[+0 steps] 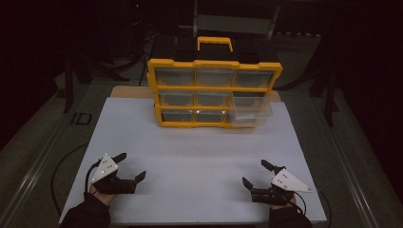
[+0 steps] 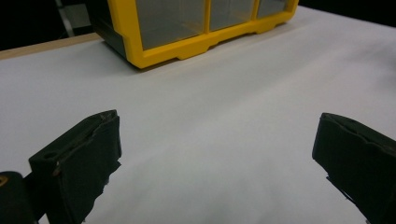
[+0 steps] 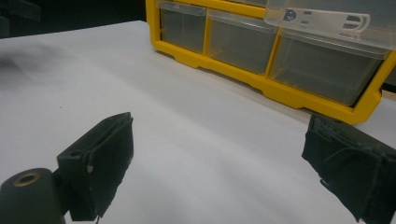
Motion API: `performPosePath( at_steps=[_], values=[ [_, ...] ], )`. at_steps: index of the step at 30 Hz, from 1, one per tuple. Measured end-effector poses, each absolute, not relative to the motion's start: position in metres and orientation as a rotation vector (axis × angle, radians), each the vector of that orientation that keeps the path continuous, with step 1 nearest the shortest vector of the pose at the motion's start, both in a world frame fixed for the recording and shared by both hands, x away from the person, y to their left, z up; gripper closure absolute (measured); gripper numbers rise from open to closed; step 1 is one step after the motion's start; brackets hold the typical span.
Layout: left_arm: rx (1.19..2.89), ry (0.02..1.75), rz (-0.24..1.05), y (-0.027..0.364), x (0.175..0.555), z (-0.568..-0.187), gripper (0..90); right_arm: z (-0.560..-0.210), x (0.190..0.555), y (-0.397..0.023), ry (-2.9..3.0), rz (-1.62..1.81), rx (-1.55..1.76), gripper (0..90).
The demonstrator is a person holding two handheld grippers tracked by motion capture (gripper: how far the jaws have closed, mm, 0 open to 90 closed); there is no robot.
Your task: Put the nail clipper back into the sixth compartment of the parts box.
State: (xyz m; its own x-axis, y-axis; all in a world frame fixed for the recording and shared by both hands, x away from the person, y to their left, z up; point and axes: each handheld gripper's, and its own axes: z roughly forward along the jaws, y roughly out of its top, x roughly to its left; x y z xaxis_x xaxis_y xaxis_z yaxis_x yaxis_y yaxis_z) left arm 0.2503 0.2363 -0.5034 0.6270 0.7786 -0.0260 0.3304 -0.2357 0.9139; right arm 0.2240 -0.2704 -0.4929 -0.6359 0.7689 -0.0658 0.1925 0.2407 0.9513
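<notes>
Fingers (image 1: 122,156) of the left gripper (image 1: 130,167) stand wide apart with nothing between them, and those of the right gripper (image 1: 256,174) are likewise spread and empty, one fingertip (image 1: 266,165) pointing up the desk. Beneath everything lies the white rectangular desk (image 1: 199,156), its surface bare between the grippers and the cabinet, with a strip of pale wood showing along its far edge. At the far middle of the desk stands the yellow plastic drawer cabinet (image 1: 214,90), upright, with a yellow carry handle on top and three rows of three clear drawers facing the person. One clear plastic drawer (image 1: 251,108) on the right side of the cabinet, in the middle row, is pulled partly out and projects forward over the drawer below it; the right gripper view shows its front lip with a moulded tab. The other drawers sit flush; their contents cannot be made out. Both grippers hover low near the near edge of the desk, well apart from each other and from the cabinet, the left at the left side, the right at the right side. Each carries a grey three-cornered plate on top and is held by a hand in a dark sleeve, with a black cable (image 1: 62,164) trailing off the left side of the desk.
</notes>
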Motion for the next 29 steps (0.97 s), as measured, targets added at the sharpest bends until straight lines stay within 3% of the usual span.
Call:
performPosePath(
  at_steps=[12,29],
  values=[
    [1.782,0.961,0.62,0.233,0.253,-0.51,2.7,-0.495,0.225,-0.272,1.985,1.411,0.888,8.5],
    [1.735,0.962,0.576,0.237,0.252,-0.516,2.6,-0.498,0.227,-0.271,2.0,1.408,0.894,8.5]
  ],
)
